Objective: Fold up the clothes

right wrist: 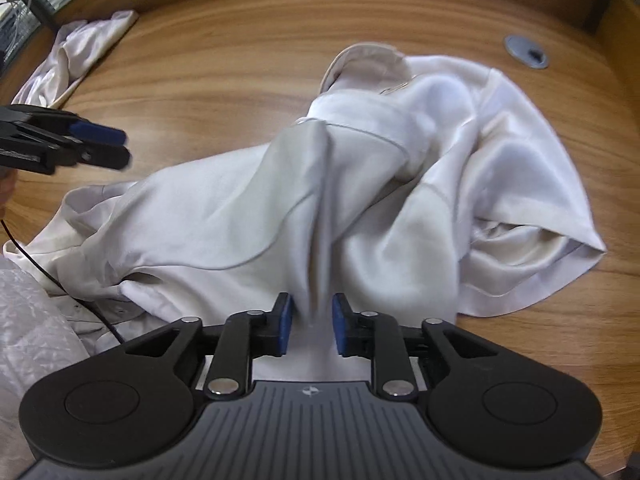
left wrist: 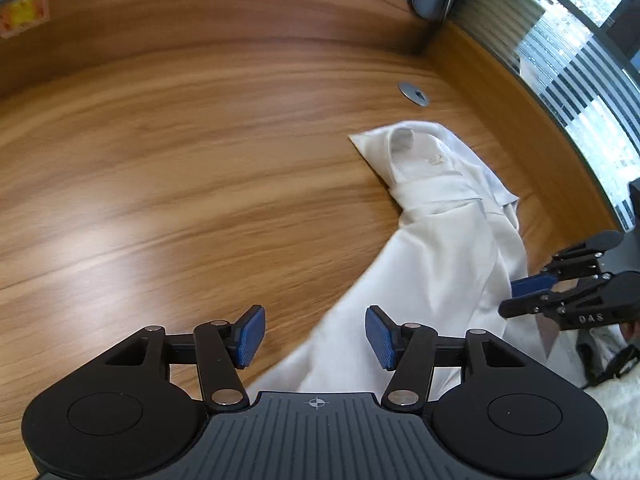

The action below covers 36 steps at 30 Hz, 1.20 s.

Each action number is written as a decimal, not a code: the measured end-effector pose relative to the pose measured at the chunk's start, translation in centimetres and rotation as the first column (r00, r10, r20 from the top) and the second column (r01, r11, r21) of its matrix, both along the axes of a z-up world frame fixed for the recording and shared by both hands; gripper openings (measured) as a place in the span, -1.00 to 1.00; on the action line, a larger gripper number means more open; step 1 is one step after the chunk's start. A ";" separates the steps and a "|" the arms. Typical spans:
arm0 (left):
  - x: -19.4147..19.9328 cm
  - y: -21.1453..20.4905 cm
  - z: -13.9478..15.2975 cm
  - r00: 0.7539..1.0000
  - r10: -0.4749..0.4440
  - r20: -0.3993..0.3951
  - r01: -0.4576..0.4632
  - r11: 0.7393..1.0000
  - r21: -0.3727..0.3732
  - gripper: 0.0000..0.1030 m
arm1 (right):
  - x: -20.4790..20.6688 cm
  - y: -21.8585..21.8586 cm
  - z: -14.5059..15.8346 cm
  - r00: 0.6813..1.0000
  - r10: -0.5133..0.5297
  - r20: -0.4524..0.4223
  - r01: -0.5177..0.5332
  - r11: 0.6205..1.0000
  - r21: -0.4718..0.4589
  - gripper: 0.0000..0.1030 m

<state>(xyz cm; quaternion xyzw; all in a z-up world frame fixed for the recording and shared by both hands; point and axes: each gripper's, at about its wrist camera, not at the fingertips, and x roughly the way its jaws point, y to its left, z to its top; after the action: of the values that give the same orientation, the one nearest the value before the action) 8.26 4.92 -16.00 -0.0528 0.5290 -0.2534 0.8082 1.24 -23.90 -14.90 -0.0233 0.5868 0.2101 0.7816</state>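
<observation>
A crumpled white collared shirt [left wrist: 440,240] [right wrist: 248,208] lies on the wooden desk [left wrist: 180,140] [right wrist: 248,60], collar at the far end. In the right wrist view my right gripper [right wrist: 312,328] hangs just above the shirt's near part. A raised fold of the fabric runs up between its blue pads [right wrist: 285,326], which stand a little apart and do not seem to press it. My left gripper [left wrist: 316,336] is open over the shirt's near left edge, with nothing held. Each gripper shows in the other's view: the right gripper [left wrist: 520,296] and the left gripper [right wrist: 125,146].
A second white garment [right wrist: 80,52] lies bunched at the desk's far left by the wall. A metal cable grommet [left wrist: 414,94] [right wrist: 528,52] sits beyond the collar. A black cable [right wrist: 40,268] and a person's white textured sleeve [right wrist: 28,320] lie at the near left. Wooden desk walls enclose the far side.
</observation>
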 end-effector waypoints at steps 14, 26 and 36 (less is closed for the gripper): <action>1.0 -4.9 -1.9 0.998 -0.053 -0.037 0.051 0.998 -0.047 -0.93 | 0.8 -3.5 0.6 0.992 -0.127 0.010 0.127 0.992 0.002 -0.47; 2.4 3.3 4.5 0.927 0.284 0.245 -0.310 0.948 0.074 -0.95 | 2.5 -3.6 1.2 0.982 -0.173 0.070 0.170 0.984 0.043 -0.43; 3.9 11.2 4.5 0.834 0.460 0.305 -0.548 0.754 0.362 -0.95 | 4.7 -2.0 1.6 0.979 -0.172 0.109 0.162 0.982 0.097 -0.43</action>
<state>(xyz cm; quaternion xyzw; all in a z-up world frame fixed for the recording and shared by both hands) 12.19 16.16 -11.47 0.0130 0.4550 0.0957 0.8852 5.96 -25.93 -13.25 0.0480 0.5303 0.1674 0.8297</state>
